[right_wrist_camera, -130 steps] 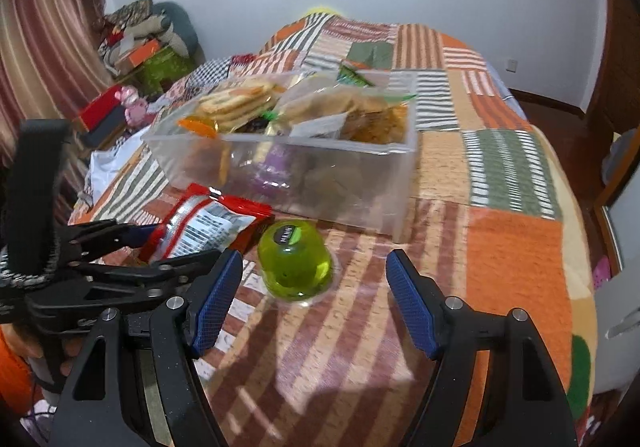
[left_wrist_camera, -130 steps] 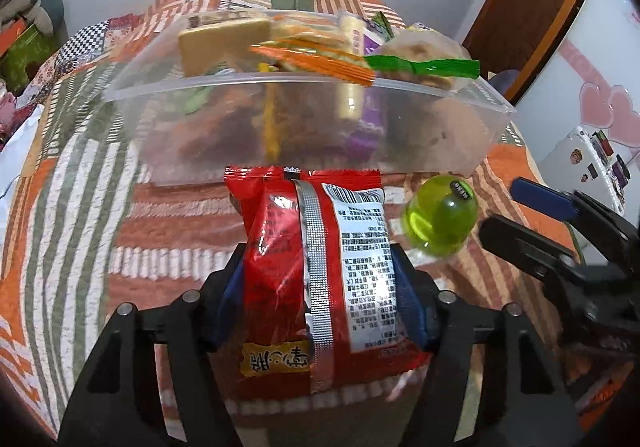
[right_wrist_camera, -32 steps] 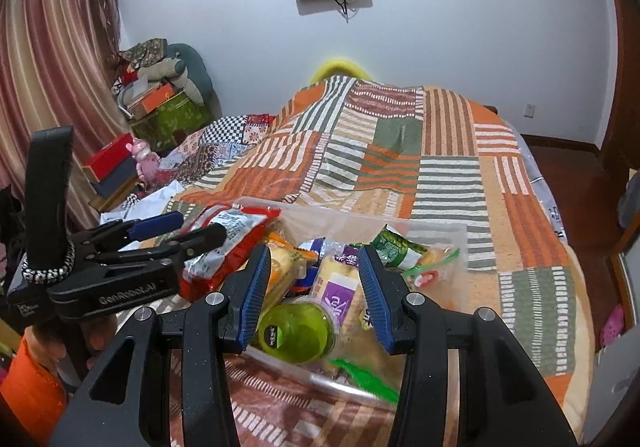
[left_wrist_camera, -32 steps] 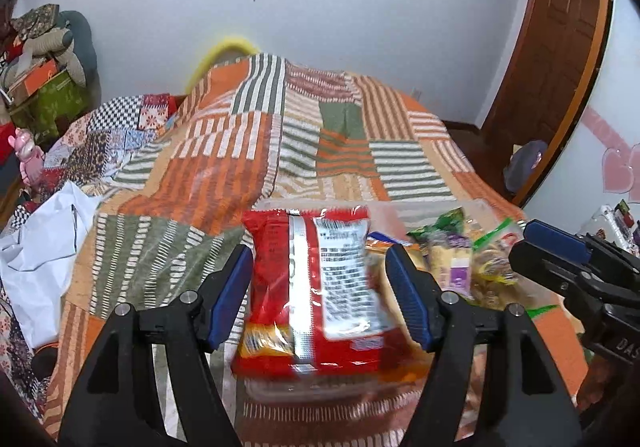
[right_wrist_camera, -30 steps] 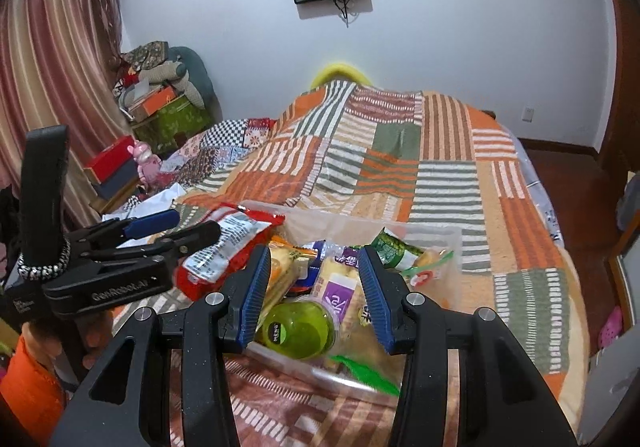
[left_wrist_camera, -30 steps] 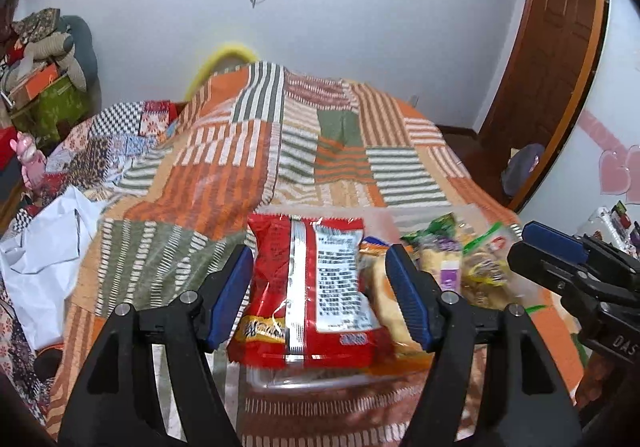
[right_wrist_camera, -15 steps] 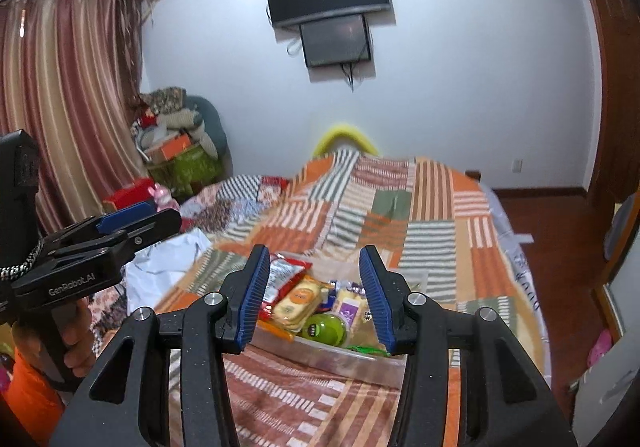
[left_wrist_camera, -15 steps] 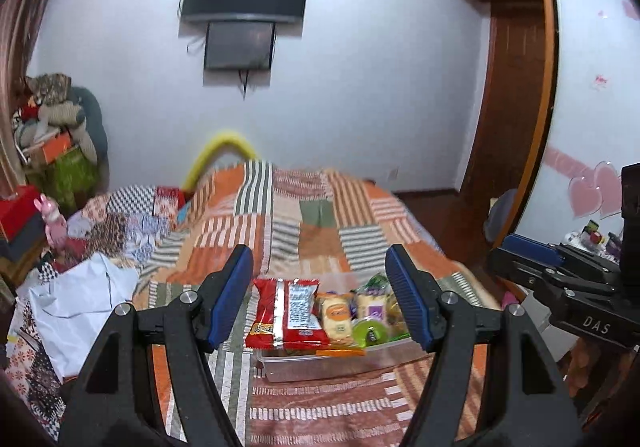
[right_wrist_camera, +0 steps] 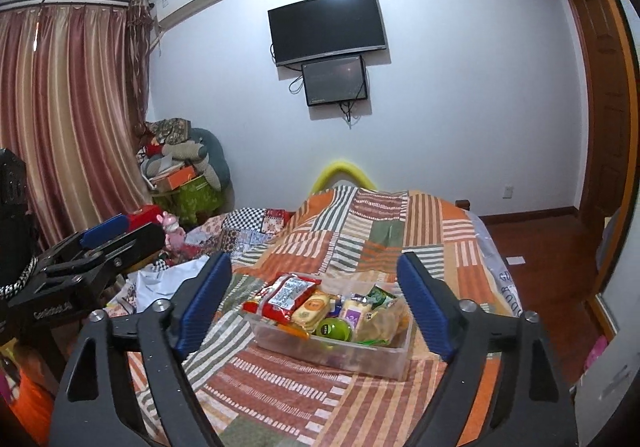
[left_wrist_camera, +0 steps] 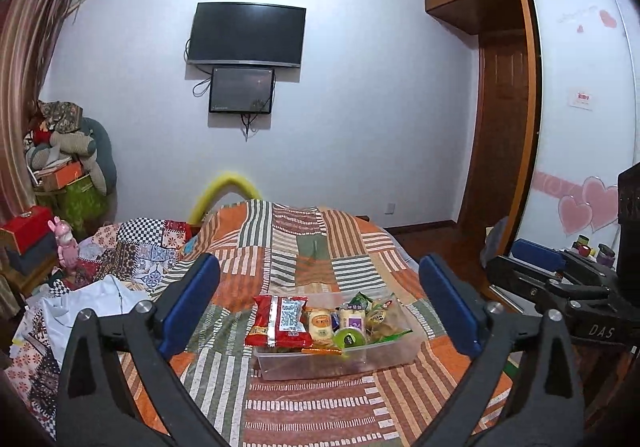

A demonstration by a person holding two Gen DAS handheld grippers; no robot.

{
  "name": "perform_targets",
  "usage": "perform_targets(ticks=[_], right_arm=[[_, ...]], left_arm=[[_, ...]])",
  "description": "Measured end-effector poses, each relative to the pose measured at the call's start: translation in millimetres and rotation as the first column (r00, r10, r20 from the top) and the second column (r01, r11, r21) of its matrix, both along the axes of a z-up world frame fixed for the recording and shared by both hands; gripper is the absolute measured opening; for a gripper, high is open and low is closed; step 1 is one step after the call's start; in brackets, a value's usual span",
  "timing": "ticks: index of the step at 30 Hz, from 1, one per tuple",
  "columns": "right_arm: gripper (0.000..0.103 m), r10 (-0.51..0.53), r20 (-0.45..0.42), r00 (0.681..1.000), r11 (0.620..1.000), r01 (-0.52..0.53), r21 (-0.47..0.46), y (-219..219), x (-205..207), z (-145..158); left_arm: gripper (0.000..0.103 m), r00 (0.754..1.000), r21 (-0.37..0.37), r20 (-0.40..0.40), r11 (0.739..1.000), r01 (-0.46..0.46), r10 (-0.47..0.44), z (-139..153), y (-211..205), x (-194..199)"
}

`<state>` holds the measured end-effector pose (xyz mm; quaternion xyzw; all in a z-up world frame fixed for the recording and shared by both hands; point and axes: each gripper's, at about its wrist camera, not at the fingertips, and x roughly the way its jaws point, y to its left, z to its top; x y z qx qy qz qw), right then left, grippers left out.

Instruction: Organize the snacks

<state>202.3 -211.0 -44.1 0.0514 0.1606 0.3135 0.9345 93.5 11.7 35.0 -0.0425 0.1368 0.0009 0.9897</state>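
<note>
Bed (left_wrist_camera: 304, 411): patchwork cover, carrying everything.
Bin (left_wrist_camera: 384, 357): clear, near the bed's foot edge, long axis crosswise, ahead of and below both grippers.
Red packet (left_wrist_camera: 278, 321): at the bin's left end, its length seemingly pointing away toward the headboard.
Left gripper (left_wrist_camera: 320, 303): jaws just opened wide, empty, nearer the packet.
Right gripper (right_wrist_camera: 314, 307): jaws just opened, empty.

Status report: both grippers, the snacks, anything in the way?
Left gripper and right gripper: jaws just opened, empty. Red foil snack packet and green jelly cup in clear plastic tub. Nothing blocking.
</note>
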Motion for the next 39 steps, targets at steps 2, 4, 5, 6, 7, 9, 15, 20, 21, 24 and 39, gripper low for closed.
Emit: perform_targets(ticks=[2, 4, 5, 6, 7, 9, 15, 20, 21, 24, 39], right_arm=[[0.087, -0.007, 0.003, 1.000, 1.000, 0.007, -0.001, -0.4, -0.7, -1.0], [0.089, -0.014, 0.003, 1.000, 1.000, 0.014, -0.003, -0.6, -1.4, -2.3], [0.092, -0.019, 0.004, 1.000, 1.000, 0.019, -0.004, -0.6, -1.5, -2.5], [0.094, -0.022, 0.007, 1.000, 1.000, 0.022, -0.004, -1.9, -5.6, -3.0], [0.096, -0.027, 0.012, 1.000, 1.000, 0.028, -0.003, -1.6, -5.1, -2.8], [0.096, -0.032, 0.018, 0.999, 0.999, 0.032, -0.002, -3.0, -8.8, -3.5], [0.097, -0.034, 0.021, 0.999, 0.999, 0.034, -0.007, -3.4, -13.5, -4.5], [0.097, -0.030, 0.024, 0.999, 0.999, 0.030, -0.013, -1.3, -14.8, -3.6], [0.097, -0.029, 0.023, 0.999, 0.999, 0.029, -0.013, -1.5, -14.9, -3.9], [0.097, -0.029, 0.023, 0.999, 1.000, 0.029, -0.013, -2.3, -15.0, -4.7], [0.097, -0.036, 0.022, 0.999, 0.999, 0.037, -0.010, -4.8, -15.8, -4.9]], left_arm=[[0.102, 1.000, 0.001, 0.001, 1.000, 0.004, -0.004, -0.6, -1.6, -2.4], [0.102, 1.000, 0.003, 0.000, 1.000, 0.006, -0.006, -2.0, -3.2, -4.3], [0.102, 1.000, 0.005, -0.001, 1.000, 0.007, -0.007, -2.7, -4.0, -5.4], [0.102, 1.000, 0.008, -0.003, 1.000, 0.006, -0.006, -3.1, -5.4, -5.9], [0.102, 1.000, 0.011, -0.005, 1.000, 0.004, -0.004, -4.2, -5.8, -5.5], [0.102, 1.000, 0.008, -0.007, 1.000, 0.004, -0.004, -6.0, -6.4, -4.6], [0.102, 1.000, -0.002, -0.012, 1.000, 0.003, -0.003, -8.5, -6.3, -5.5], [0.102, 1.000, -0.003, -0.013, 1.000, 0.002, -0.002, -8.8, -5.7, -5.4], [0.102, 1.000, -0.003, -0.013, 1.000, 0.002, -0.002, -8.8, -5.7, -5.3], [0.102, 1.000, -0.005, -0.012, 1.000, 0.000, 0.000, -8.4, -5.4, -5.0], [0.102, 1.000, -0.003, -0.009, 1.000, 0.001, -0.001, -9.5, -7.7, -6.2]])
